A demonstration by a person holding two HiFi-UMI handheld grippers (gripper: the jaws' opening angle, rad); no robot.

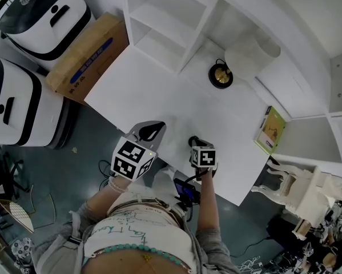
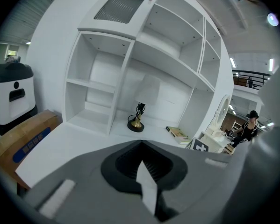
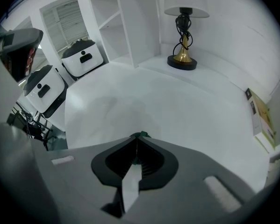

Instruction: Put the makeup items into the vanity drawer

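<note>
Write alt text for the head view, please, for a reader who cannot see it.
Seen from above, a person holds the left gripper and the right gripper over the near edge of a white desk. Farther back on the desk are a lamp and a green book; a cardboard box sits beside the desk, at the picture's left.

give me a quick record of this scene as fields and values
surface: white desk top
lamp: black and gold base, at the back beside the shelves
book: green cover, near the desk's right end
left tool: jaws together, nothing held
right tool: jaws together, nothing clearly held
makeup items: none in view
drawer: not in view
beside desk: cardboard box on the left
</note>
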